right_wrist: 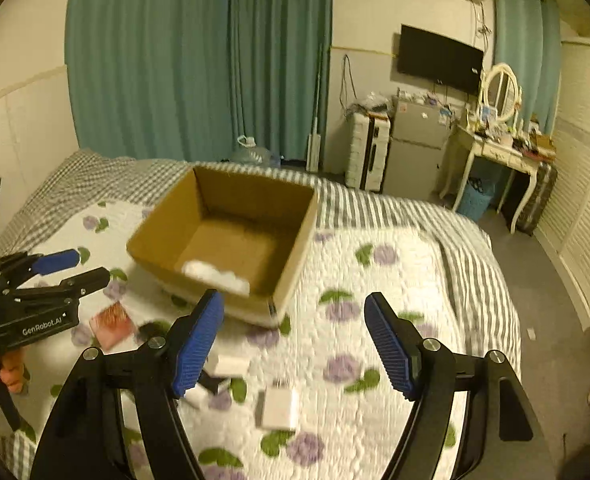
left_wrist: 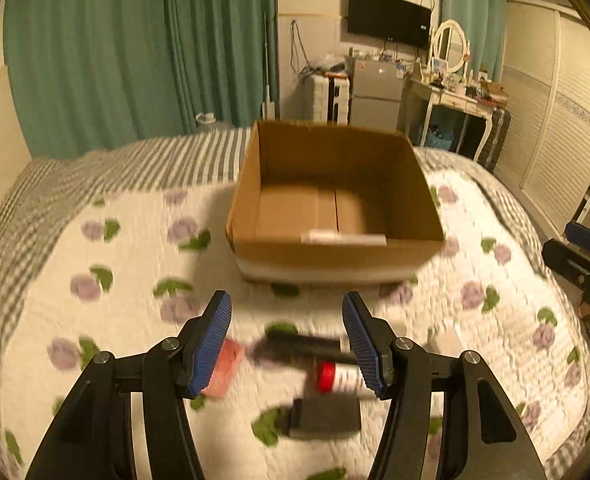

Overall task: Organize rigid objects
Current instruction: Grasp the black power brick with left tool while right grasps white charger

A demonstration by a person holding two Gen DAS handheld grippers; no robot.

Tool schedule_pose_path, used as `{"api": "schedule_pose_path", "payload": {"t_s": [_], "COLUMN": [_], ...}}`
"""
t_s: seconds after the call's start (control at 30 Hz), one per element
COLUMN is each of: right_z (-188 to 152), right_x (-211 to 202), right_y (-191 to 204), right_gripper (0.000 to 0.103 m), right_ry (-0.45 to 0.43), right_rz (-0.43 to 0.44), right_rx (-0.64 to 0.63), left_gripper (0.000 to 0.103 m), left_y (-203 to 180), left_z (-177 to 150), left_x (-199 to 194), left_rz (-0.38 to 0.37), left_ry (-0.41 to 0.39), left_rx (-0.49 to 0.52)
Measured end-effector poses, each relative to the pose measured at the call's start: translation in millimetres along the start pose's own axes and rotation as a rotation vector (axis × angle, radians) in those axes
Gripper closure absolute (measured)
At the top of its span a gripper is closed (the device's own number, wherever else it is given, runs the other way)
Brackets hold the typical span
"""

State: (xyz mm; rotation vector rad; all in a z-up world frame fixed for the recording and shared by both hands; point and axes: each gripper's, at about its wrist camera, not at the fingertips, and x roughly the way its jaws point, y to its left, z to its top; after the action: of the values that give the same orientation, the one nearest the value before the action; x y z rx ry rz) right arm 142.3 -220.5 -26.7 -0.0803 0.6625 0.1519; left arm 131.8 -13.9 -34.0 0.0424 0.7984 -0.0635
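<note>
A flowered quilt (left_wrist: 135, 240) is covering the bed, a cardboard box (left_wrist: 335, 184) sitting on it. The left gripper (left_wrist: 287, 340) is hanging released above a pink block (left_wrist: 227, 364) and black brush (left_wrist: 299, 346). From the right wrist, the right gripper (right_wrist: 295, 340) is gaping, empty, over a white charger (right_wrist: 279, 408); the box (right_wrist: 223, 240) is holding something white (right_wrist: 215, 276).

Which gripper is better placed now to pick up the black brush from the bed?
Left. The left gripper hangs open right above the black brush; the right gripper frames a white adapter instead.
</note>
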Motion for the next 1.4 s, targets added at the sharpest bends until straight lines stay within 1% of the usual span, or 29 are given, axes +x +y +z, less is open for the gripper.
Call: {"api": "schedule_pose_path", "payload": {"t_s": [0.07,0.17,0.27,0.37,0.4,0.43,0.5,0.6,0.67,0.7,0.73,0.9,1.1,1.27,1.4], "right_z": [-16,-35,-58,-81,-88,-95,-104,-112,-116,-118,-120,-124,-125,-125,-119], "right_x": [7,28,53,78,85,95,107,120,126,128,130,127,127,125,116], "right_y": [1,5,10,9,9,9,8,4,0,0,0,-1,-1,2,5], "right_gripper": [0.03,0.03,0.03,0.031,0.035,0.043,0.05,0.05,0.053,0.059,0.061,0.061,0.061,0.061,0.061], "right_ry": [0.03,0.085,0.147,0.216,0.238,0.268,0.304,0.347,0.363,0.37,0.376,0.363,0.361,0.353,0.324], "right_rz": [-0.004,0.018,0.026,0.042,0.047,0.051,0.052,0.068,0.07,0.065,0.061,0.065,0.069,0.066,0.07], "right_rx": [-0.001,0.005,-0.005,0.007,0.012,0.017,0.016,0.044,0.057,0.055,0.052,0.054,0.054,0.046,0.036], "left_gripper": [0.042,0.042,0.042,0.042,0.042,0.042,0.042,0.042,0.042,0.042,0.039,0.033,0.033,0.033,0.035], "left_y": [-2,-3,-3,-4,-5,-7,-11,-16,-19,-21,-22,-31,-38,-32,-28], "left_z": [-15,-39,-60,-74,-77,-81,-87,-93,-95,-95,-96,-101,-116,-116,-116], "left_x": [5,14,25,35,37,40,44,50,52,53,53,58,86,86,81], "left_rz": [-0.004,0.0,0.007,-0.005,-0.01,-0.016,-0.023,-0.06,-0.059,-0.062,-0.059,-0.026,0.033,0.013,0.002], "left_ry": [0.02,0.055,0.093,0.132,0.141,0.15,0.171,0.205,0.22,0.222,0.224,0.233,0.296,0.268,0.246], "left_rx": [-0.02,-0.043,-0.037,-0.038,-0.036,-0.033,-0.02,-0.003,0.0,0.002,0.005,0.041,0.083,0.056,0.046]}}
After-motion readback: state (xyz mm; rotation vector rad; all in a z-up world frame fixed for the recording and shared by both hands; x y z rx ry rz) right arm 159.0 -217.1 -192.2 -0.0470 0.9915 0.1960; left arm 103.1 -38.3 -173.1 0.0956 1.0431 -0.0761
